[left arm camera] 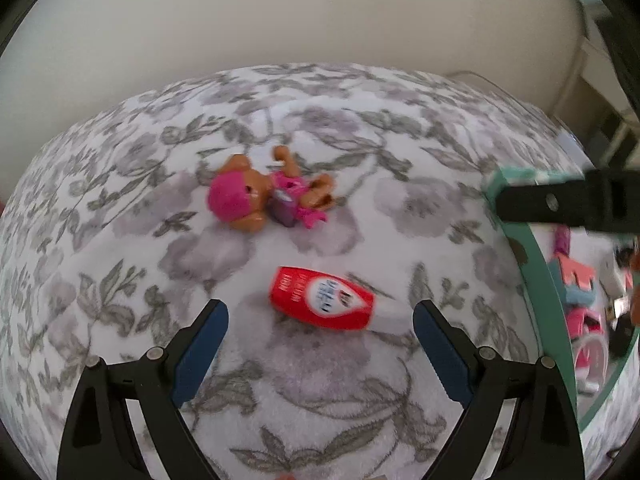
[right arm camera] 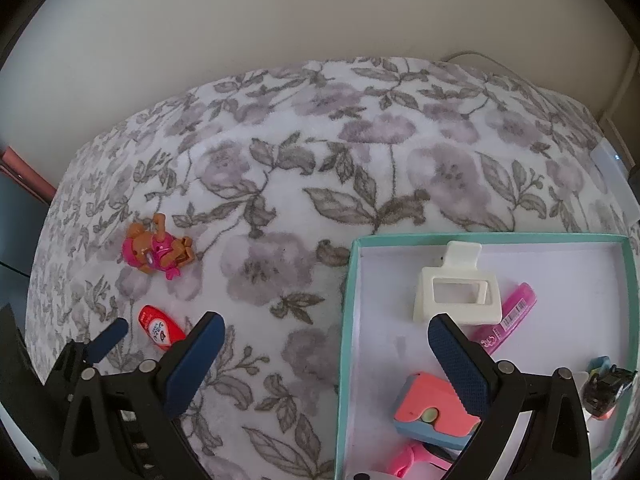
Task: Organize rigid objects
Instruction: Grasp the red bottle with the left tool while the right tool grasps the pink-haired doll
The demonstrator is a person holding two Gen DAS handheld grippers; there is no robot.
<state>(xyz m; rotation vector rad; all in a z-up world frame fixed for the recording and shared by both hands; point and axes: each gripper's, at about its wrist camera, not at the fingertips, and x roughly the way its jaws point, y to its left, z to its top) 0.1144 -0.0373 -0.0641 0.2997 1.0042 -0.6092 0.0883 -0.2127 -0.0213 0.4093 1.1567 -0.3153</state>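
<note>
A small red bottle [left arm camera: 320, 302] [right arm camera: 160, 327] with a white cap lies on its side on the floral blanket [left arm camera: 280, 120]. My left gripper [left arm camera: 320, 312] hovers open right over it, nothing between its fingers. Farther back lies a brown toy puppy [left arm camera: 264, 196] [right arm camera: 158, 253] in pink. My right gripper [right arm camera: 326, 330] is open over the left rim of a teal-edged box [right arm camera: 348, 300] [left arm camera: 548, 280]. In the box lie a white hair clip [right arm camera: 456, 288], a pink tube [right arm camera: 508, 316], a coral and blue toy [right arm camera: 428, 408] and other small things.
A beige wall [right arm camera: 320, 12] rises behind the bed. A white cable [right arm camera: 472, 56] runs along the far right edge. A dark object [right arm camera: 16, 216] stands off the left side. The left gripper's blue finger [right arm camera: 112, 334] shows beside the red bottle in the right wrist view.
</note>
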